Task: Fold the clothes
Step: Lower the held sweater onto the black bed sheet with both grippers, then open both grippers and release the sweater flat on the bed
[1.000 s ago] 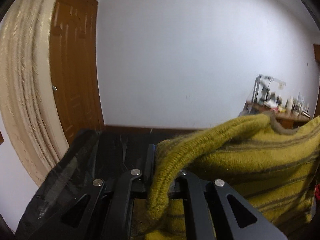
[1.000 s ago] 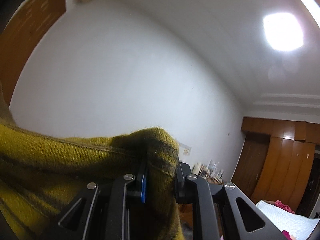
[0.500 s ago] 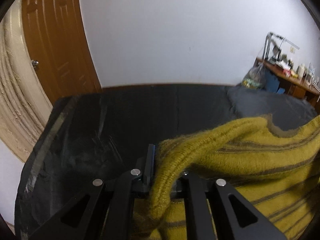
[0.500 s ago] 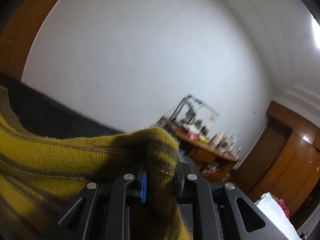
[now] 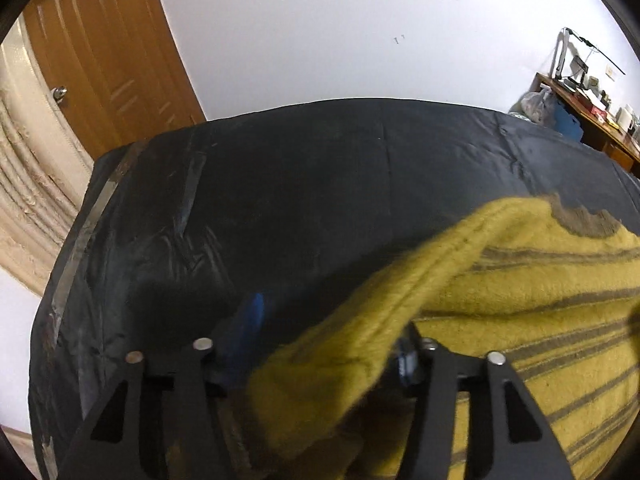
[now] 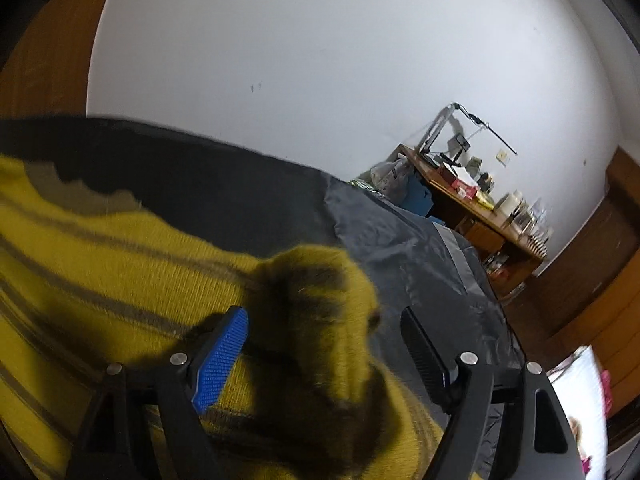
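The black sheet [image 5: 304,184] covers the whole surface, and my sweater [image 5: 540,300] lies on its right half, yellow with dark stripes, its far hem short of the far edge. I judge this the release after laying it out. My left tongs [image 5: 328,340] are spreading, a thick ribbed edge of the sweater lying loose between the jaws, no longer pinched. My right tongs [image 6: 324,344] are spreading too, both pads clear of a bunched fold that sits between them. To do it well I should open fully, then draw both straight back so the knit does not snag and drag the edge askew. The sheet's left half is bare, so nothing blocks a fold. Beyond the sheet stand 1 door [image 5: 108,60] at the left corner and a cluttered desk [image 6: 472,200] at the right.
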`<state>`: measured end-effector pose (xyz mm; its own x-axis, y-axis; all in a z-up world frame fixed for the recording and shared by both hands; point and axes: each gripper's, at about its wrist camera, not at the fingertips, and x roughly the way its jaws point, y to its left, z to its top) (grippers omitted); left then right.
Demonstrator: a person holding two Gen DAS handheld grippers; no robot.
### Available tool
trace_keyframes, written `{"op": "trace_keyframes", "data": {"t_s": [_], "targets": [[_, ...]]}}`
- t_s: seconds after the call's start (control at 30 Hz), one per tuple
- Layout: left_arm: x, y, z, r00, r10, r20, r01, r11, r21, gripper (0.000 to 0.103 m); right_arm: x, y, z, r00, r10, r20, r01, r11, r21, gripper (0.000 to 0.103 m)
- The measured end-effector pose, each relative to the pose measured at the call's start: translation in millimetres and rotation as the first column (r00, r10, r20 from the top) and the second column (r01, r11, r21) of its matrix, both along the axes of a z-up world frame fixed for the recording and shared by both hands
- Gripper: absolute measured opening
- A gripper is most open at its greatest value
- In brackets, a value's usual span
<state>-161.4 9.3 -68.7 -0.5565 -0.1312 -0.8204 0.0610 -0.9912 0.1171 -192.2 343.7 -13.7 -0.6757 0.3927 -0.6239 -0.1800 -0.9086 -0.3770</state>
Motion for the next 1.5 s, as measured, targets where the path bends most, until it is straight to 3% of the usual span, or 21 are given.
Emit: {"op": "trace_keyframes", "data": {"t_s": [0.23,0.4,0.57,0.77,0.83,0.93,1.13,1.27,1.33,1.4,1.5], "targets": [[18.8,14.8,38.1,0.996,0.002,-0.090,0.000,1.000,0.013,0.067,-7.6,4.4,23.2,0.998,0.053,-0.030,-0.057,0.987,-0.152,0.081],[22.6,24.1,63.7,0.986,-0.034,-0.166,0.032,0.999,-0.018,0.081,-24.2,-11.4,30.2,0.991,0.135,0.002,-0.128,0.941,-0.313,0.081],[5.4,3.8,61.7,0.988,0.032,-0.152,-0.034,0.999,-0.016,0.081,-44.8,-19.2,18.5,0.986,0.154,0.058,-0.118,0.906,-0.407,0.081],[6.2,37.2,57.2,0.983,-0.126,-0.134,0.131,0.991,0.027,0.081,-70.9,-11.9,-2.7,0.983,0.127,0.132,-0.045,0.865,-0.500,0.081],[3.5,59.5,54.9,0.972,-0.206,-0.112,0.211,0.977,0.038,0.081,-74.5,-15.1,-6.0,0.980,0.135,0.148,-0.042,0.860,-0.508,0.081],[-8.7,86.0,46.8,0.965,-0.253,-0.065,0.255,0.967,0.022,0.081,-80.8,-22.2,-11.8,0.974,0.152,0.169,-0.053,0.876,-0.480,0.081],[-53.6,87.1,10.9,0.982,-0.184,0.043,0.185,0.983,-0.017,0.081,-94.0,-32.1,-33.1,0.962,0.166,0.216,-0.052,0.890,-0.452,0.081],[-65.3,83.8,-5.2,0.986,-0.154,0.065,0.157,0.987,-0.043,0.081,-99.7,-36.8,-40.3,0.963,0.160,0.217,-0.057,0.909,-0.413,0.081],[-69.7,80.6,-8.8,0.987,-0.150,0.062,0.152,0.988,-0.035,0.084,-104.9,-36.1,-41.1,0.966,0.154,0.209,-0.057,0.911,-0.408,0.082],[-72.9,76.1,-11.9,0.989,-0.138,0.049,0.140,0.990,-0.022,0.094,-111.4,-35.9,-42.6,0.968,0.148,0.202,-0.057,0.916,-0.398,0.084],[-77.5,68.3,-14.6,0.992,-0.118,0.051,0.117,0.993,0.017,0.098,-117.7,-36.4,-44.7,0.971,0.141,0.191,-0.057,0.919,-0.390,0.091]]}}
